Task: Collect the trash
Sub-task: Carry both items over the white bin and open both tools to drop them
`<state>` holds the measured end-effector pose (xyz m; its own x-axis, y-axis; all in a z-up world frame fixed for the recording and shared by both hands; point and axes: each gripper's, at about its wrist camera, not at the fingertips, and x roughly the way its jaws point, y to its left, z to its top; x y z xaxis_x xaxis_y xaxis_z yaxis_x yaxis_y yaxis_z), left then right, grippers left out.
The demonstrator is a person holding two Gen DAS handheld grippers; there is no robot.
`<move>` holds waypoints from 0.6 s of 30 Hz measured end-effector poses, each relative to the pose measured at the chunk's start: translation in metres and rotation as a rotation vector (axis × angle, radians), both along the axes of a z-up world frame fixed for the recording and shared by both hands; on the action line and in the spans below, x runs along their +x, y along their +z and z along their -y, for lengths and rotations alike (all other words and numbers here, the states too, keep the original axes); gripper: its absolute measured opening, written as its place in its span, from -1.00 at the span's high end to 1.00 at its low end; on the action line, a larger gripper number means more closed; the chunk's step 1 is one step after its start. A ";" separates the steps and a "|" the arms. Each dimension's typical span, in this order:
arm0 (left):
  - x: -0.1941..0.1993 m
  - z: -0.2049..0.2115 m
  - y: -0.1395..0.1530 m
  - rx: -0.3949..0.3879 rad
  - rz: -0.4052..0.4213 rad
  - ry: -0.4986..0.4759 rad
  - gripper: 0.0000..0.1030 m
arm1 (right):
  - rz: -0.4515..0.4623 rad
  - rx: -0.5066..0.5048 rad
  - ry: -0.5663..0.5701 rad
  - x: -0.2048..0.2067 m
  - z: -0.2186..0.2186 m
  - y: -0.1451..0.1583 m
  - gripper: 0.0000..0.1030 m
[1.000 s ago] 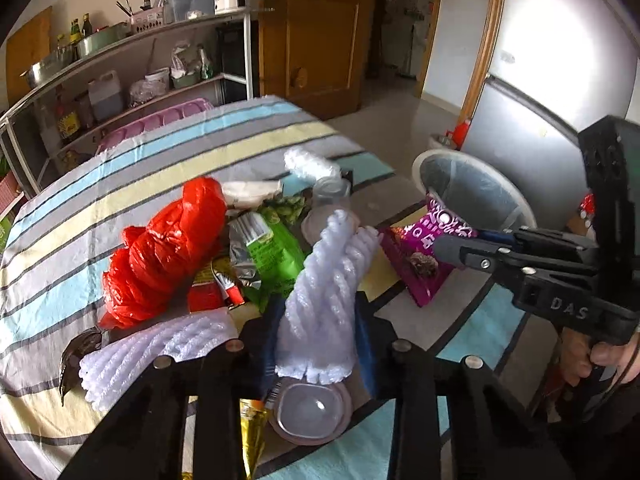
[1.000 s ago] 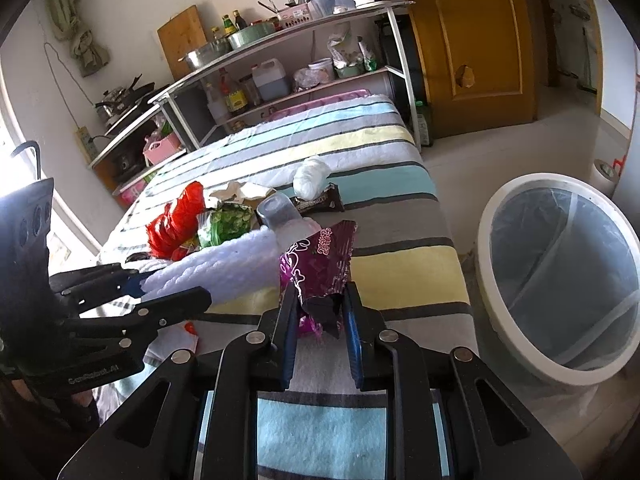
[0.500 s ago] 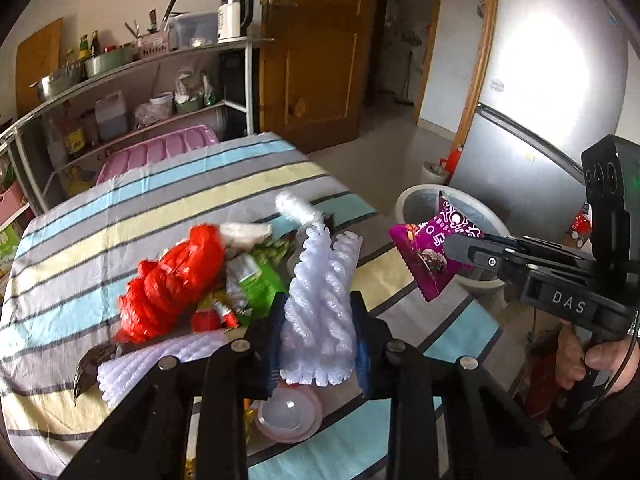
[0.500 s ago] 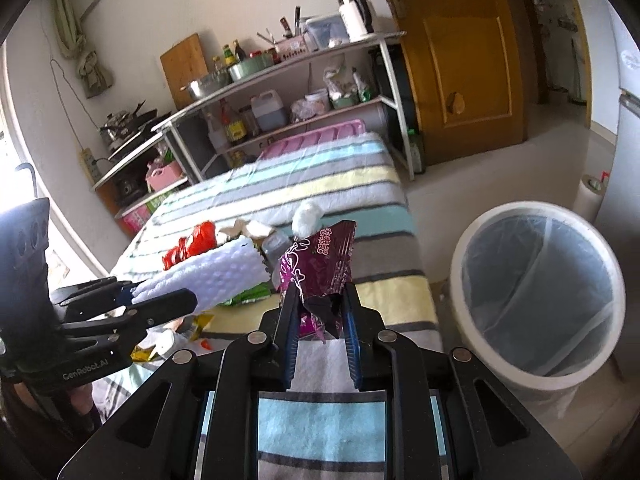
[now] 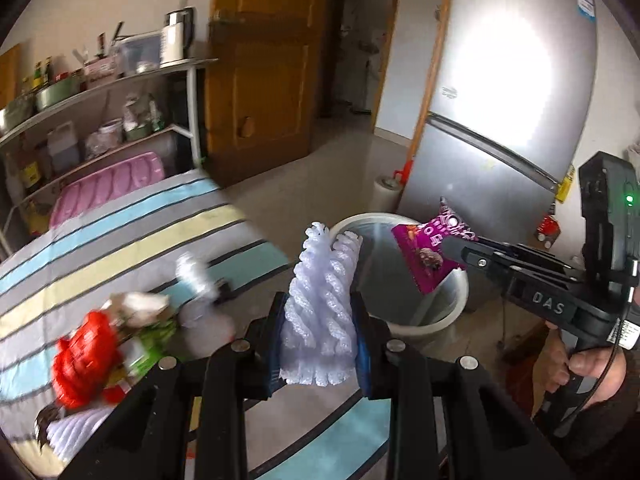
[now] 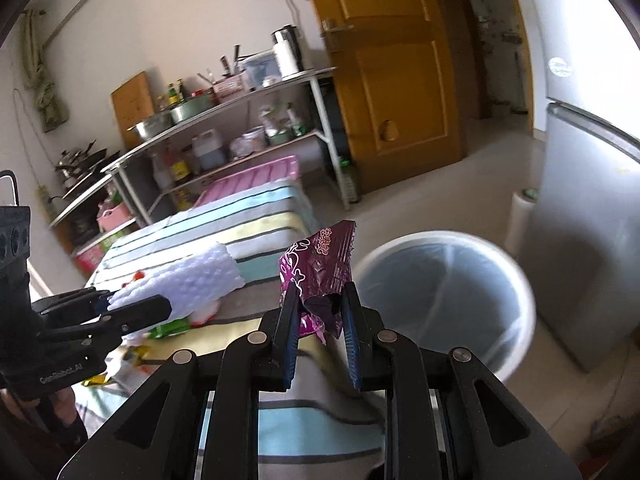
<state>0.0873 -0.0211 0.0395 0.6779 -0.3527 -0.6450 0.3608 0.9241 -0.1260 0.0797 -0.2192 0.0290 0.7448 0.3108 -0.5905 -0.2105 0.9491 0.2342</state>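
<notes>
- The left gripper [image 5: 318,334] is clamping a white foam fruit net [image 5: 322,304] between its blue pads, and the net is standing upright out of the fingers, its ruffled top reaching up in front of the bin's near rim in the left wrist view.
- The right gripper [image 6: 320,320] is pinching a crumpled purple snack wrapper [image 6: 318,268], fingers drawn in narrow on its lower end, the printed face rising above them.
- Seen from the left wrist, that wrapper [image 5: 430,252] is hanging over the mouth of the white trash bin [image 5: 456,300], held out on the right gripper's [image 5: 448,246] long black fingers.
- A hand [image 5: 580,368] is gripping that tool's handle at the lower right.
- The bin [image 6: 516,344] is sitting on the floor just off the end of the striped tablecloth [image 6: 264,220], a clear liner showing inside it.
- From the right wrist, the foam net [image 6: 180,280] is jutting out of the left gripper [image 6: 116,304] above the table's far-left side.
- Back on the cloth, a red plastic bag [image 5: 86,360], green packets [image 5: 152,336] and a second foam net [image 5: 76,432] are lying bunched toward the near left edge, blurred.
- A silver fridge [image 5: 508,92] is standing just behind the bin.
</notes>
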 end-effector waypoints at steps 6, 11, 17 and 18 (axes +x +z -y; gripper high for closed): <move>0.020 0.042 -0.003 0.013 -0.009 -0.043 0.40 | -0.041 -0.009 -0.084 0.016 0.040 -0.011 0.60; 0.035 0.072 -0.020 0.016 -0.068 -0.079 0.40 | -0.103 -0.032 -0.123 0.033 0.063 -0.031 0.60; 0.053 0.104 -0.046 0.036 -0.137 -0.120 0.40 | -0.189 -0.066 -0.140 0.050 0.079 -0.061 0.59; 0.056 0.107 -0.051 0.038 -0.147 -0.120 0.40 | -0.201 -0.073 -0.144 0.053 0.081 -0.065 0.59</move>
<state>0.1432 -0.1282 -0.0114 0.5302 -0.3993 -0.7480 0.4493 0.8804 -0.1515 0.1326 -0.3000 -0.0362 0.6435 0.1610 -0.7483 -0.0280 0.9819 0.1871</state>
